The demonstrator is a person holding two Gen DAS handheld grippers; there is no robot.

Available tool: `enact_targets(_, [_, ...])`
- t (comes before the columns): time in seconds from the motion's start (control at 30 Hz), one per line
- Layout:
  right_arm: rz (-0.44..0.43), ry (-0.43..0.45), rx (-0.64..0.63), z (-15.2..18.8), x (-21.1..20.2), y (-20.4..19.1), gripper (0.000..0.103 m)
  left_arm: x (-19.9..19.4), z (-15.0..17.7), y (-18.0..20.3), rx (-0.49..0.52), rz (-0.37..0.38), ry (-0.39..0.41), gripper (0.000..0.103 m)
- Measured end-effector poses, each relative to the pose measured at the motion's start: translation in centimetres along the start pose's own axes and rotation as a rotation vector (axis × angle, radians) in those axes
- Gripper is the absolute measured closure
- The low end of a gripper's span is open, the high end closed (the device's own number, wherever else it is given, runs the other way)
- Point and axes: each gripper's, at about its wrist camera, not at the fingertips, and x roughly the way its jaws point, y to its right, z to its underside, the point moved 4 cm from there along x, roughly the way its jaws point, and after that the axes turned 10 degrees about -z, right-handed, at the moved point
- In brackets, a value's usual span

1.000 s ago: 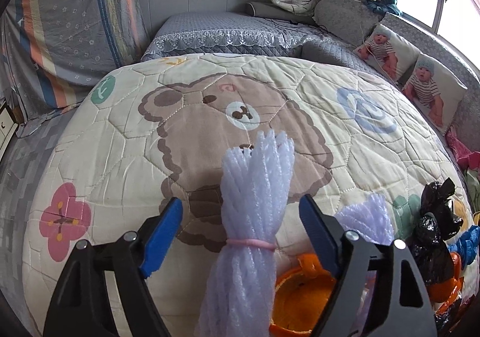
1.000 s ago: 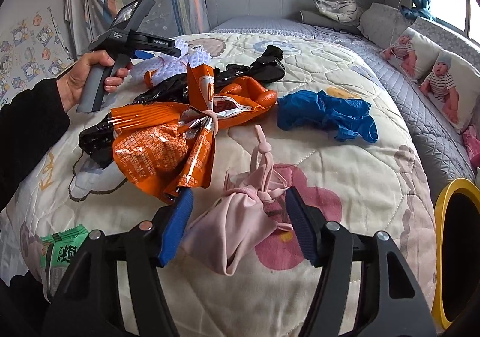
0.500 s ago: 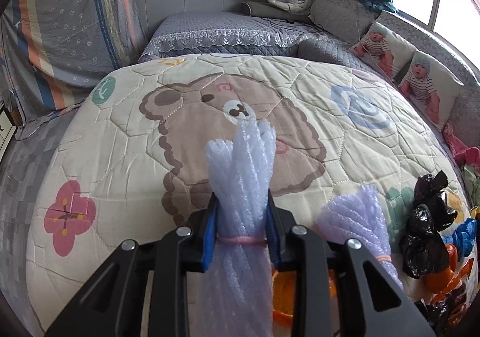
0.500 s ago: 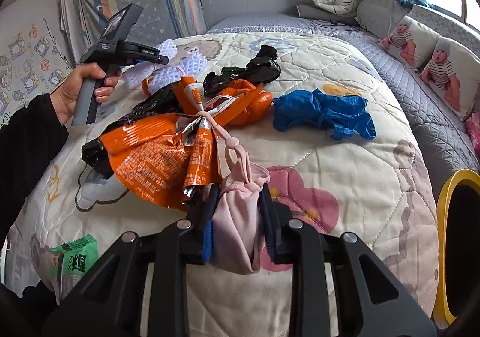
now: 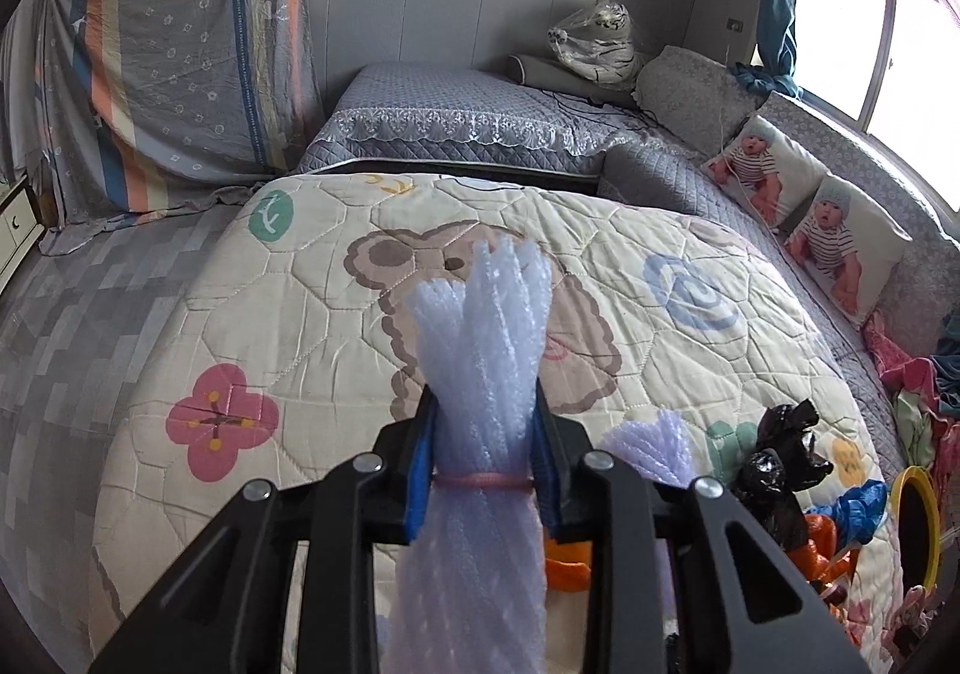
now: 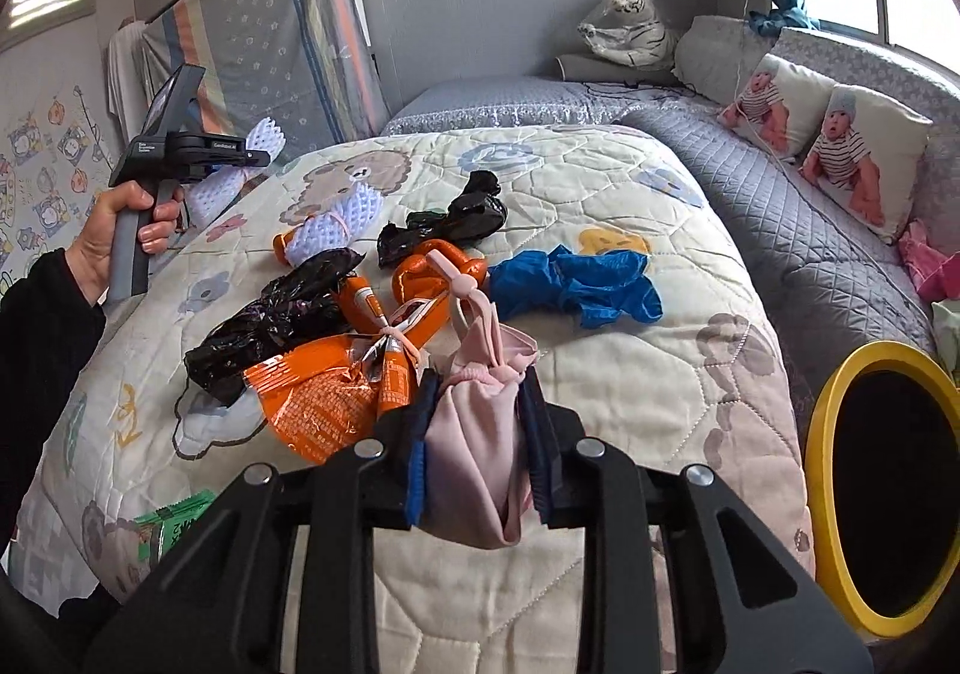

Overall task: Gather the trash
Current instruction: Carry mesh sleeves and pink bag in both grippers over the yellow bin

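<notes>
Sunlit from a window at right, a bedroom's cartoon-bear quilt [image 6: 630,374] carries scattered trash. On it, the left gripper [image 5: 483,455] is clamped, jaws narrow, on a lavender foam-net bundle [image 5: 480,374] tied with a pink band and lifted clear of the quilt near its left edge. The right gripper [image 6: 477,446], jaws equally narrow, squeezes a pink knotted bag [image 6: 477,434] at the near edge. Around them lie one more foam-net bundle [image 6: 336,221], two black bags [image 6: 444,224], three orange wrappers [image 6: 318,410], one blue glove clump [image 6: 576,284] mid-quilt and a green packet [image 6: 174,524] at the near left corner. One yellow-rimmed bin [image 6: 819,452] stands off the right edge.
</notes>
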Motion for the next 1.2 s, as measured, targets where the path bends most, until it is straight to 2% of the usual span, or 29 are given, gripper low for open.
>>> enact_targets(0.23, [0.033, 0.04, 0.022, -0.2, -1.8, 1.1, 0.078, -2.8, 0.3, 2.3, 0.011, 0.045, 0.015, 0.077])
enact_targets(0.53, [0.092, 0.104, 0.08, -0.4, -4.8, 4.2, 0.078, -5.8, 1.6, 9.2, 0.081, 0.158, 0.014, 0.077])
enact_targets(0.9, [0.233, 0.208, 0.14, -0.7, -11.1, 10.0, 0.078, -9.8, 3.1, 22.2, 0.241, 0.316, 0.034, 0.077])
enact_targets(1.2, [0.378, 0.263, 0.201, -0.1, -16.6, 15.7, 0.078, -12.4, 6.6, 34.3, 0.362, 0.483, 0.0, 0.077])
